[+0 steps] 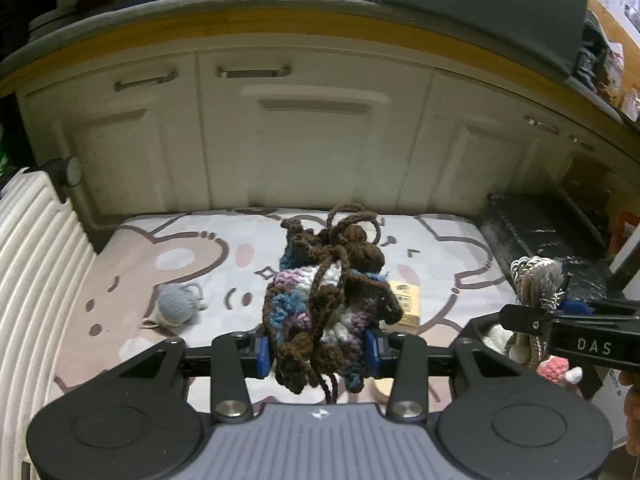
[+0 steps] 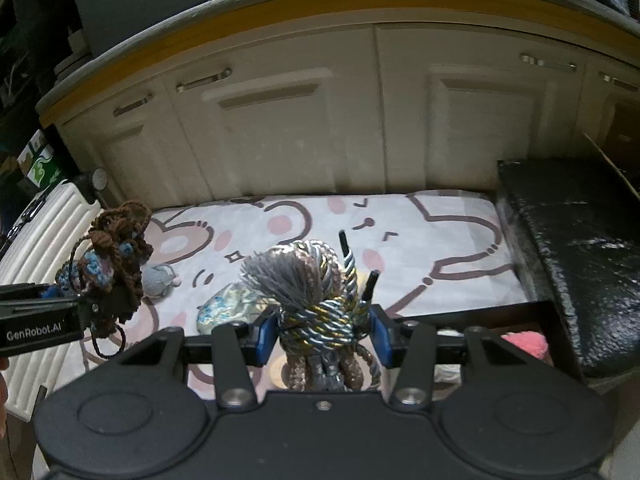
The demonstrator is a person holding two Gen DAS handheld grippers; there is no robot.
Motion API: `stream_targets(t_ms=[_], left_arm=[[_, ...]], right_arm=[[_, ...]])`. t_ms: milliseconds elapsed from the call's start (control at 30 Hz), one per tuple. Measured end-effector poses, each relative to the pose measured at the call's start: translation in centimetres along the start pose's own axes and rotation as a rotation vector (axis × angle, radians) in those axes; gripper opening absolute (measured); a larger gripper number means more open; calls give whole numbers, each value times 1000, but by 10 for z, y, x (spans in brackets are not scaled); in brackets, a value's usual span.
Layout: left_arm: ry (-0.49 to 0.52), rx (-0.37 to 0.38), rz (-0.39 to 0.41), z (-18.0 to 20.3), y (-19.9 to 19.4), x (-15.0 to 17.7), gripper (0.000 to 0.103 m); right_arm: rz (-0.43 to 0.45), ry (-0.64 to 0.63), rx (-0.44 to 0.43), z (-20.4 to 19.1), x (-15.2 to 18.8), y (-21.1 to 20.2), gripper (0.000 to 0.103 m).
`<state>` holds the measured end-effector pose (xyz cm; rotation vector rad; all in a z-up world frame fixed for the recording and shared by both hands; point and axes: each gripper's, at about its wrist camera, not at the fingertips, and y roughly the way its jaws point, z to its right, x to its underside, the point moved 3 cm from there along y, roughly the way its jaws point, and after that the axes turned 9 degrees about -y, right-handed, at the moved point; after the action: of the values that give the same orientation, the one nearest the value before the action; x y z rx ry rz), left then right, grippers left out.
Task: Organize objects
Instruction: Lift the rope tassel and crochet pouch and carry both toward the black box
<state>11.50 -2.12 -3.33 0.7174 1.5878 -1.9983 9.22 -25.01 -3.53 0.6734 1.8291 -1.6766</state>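
Observation:
My left gripper (image 1: 318,350) is shut on a brown, blue and white crochet bundle (image 1: 328,292) with dangling cords, held above the patterned mat (image 1: 132,264). In the right wrist view that crochet bundle (image 2: 116,268) hangs at the left. My right gripper (image 2: 324,336) is shut on a silver and gold twisted rope with a grey tassel (image 2: 316,296). From the left wrist view the rope (image 1: 536,284) and the right gripper (image 1: 560,312) show at the right. A small grey knitted ball (image 1: 176,304) lies on the mat.
Cream cabinet doors (image 1: 312,140) close the far side under a yellow-edged counter. A white ribbed case (image 1: 36,272) stands on the left, a black padded box (image 2: 580,248) on the right. A dark bin (image 2: 520,340) below holds pink and white yarn items. A blue-patterned pouch (image 2: 224,308) and a yellow tag (image 1: 408,300) lie on the mat.

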Motion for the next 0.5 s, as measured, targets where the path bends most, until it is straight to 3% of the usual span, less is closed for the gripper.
stream_targets(t_ms=[500], left_arm=[[66,86,-19,67,8,6,43]], right_arm=[[17,81,79,66,20,-28,49]])
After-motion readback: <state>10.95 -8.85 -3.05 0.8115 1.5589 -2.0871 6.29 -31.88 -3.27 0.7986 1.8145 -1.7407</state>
